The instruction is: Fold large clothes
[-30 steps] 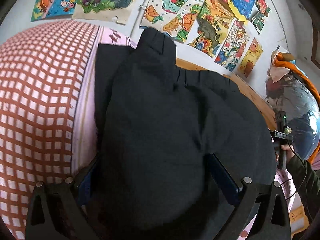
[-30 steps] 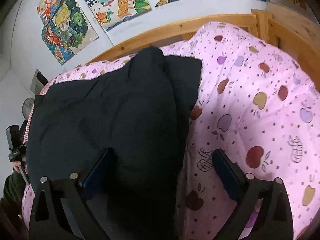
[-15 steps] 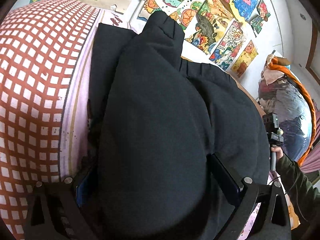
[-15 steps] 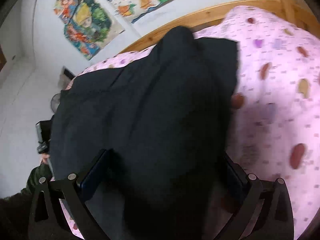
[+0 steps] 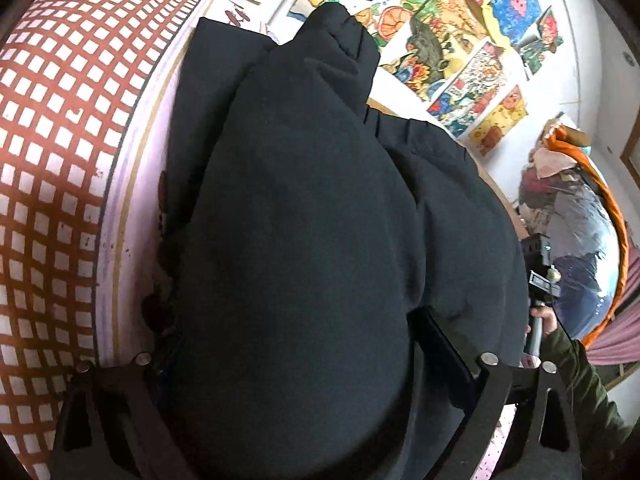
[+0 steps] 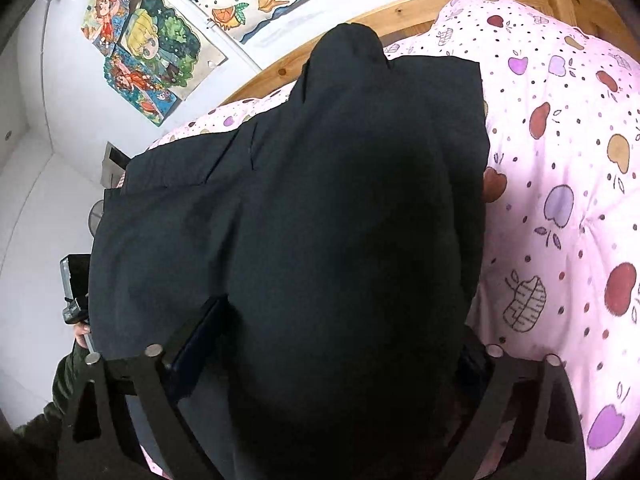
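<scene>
Left wrist view: left gripper angled downward over one black garment, lying on the pink bedcover beside one red-and-white checked cloth. Both fingers straddling a puffed fold of the garment, jaws wide but closing; left finger mostly hidden, right finger against the fabric; firm pressing not discernible. At the right edge, one hand in a dark green sleeve, holding the right gripper's handle. Compared with one second ago: garment bulging closer and filling more of the frame, checked cloth higher.

Right wrist view: right gripper angled downward, jaws wide and closing around a second bulge of the same black garment. Left finger visible beside the fold, right finger buried under cloth. Garment spread on one apple-print pink quilt before one wooden bed frame. Left hand at the frame's left edge. Compared with one second ago: fold now spanning the whole gap between the fingers, formerly half filled by quilt.
</scene>
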